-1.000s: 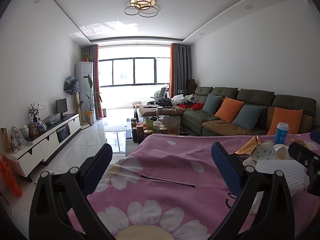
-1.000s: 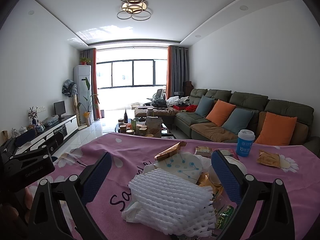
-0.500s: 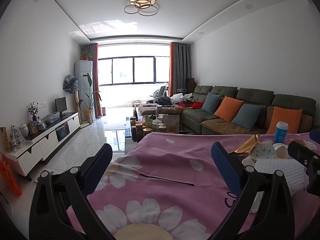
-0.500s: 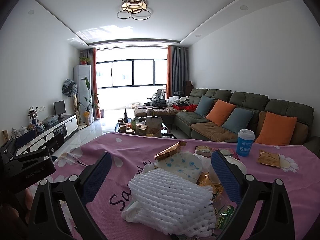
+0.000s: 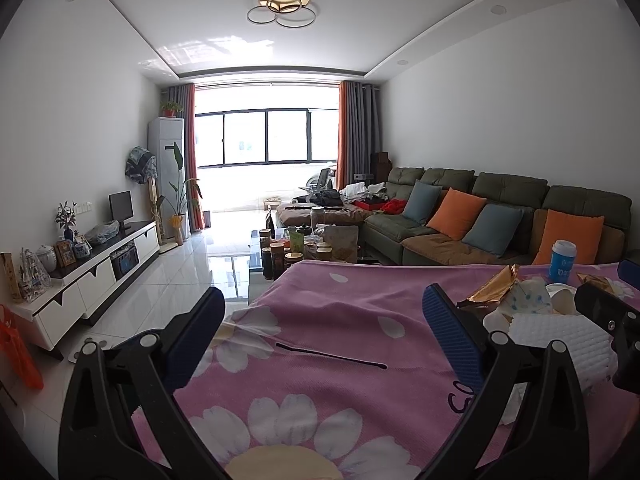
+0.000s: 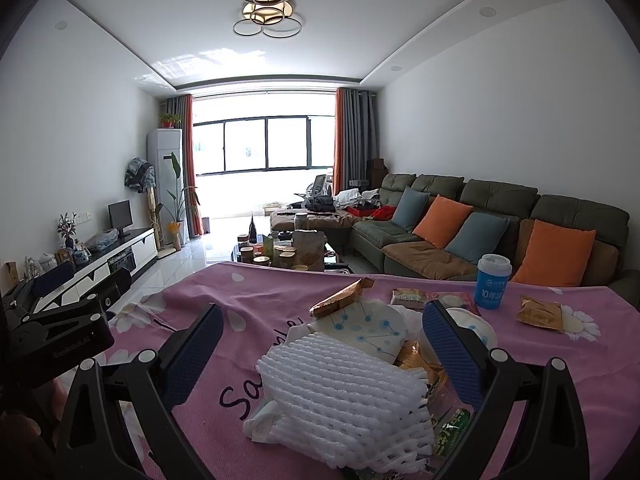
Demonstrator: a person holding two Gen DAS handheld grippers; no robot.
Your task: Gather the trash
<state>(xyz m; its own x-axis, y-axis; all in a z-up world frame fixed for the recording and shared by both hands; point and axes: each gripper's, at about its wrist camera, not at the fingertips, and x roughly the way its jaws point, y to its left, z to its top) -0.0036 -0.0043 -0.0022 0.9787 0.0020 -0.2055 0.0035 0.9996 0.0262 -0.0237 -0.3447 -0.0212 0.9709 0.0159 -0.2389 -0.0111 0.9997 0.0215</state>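
A matt woven cloth [image 6: 280, 300] covers the surface under white foam netting [image 6: 344, 396], shiny gold foil [image 6: 340, 298] and a paper cup [image 6: 492, 282].

- foam fruit net [image 6: 352, 396] sits nearest on the surface [image 6: 248, 304], on top of the trash pile
- patterned paper wrapper [image 6: 360, 328] right behind it, foil snack wrapper [image 6: 340, 298] behind that
- paper cup [image 6: 493, 282] stands further back to the right, flat sachet [image 6: 538, 312] to its right
- sofa [image 6: 472, 224] behind the surface on the right, coffee table [image 6: 280, 252] behind the middle, TV cabinet [image 6: 120, 252] along the left wall
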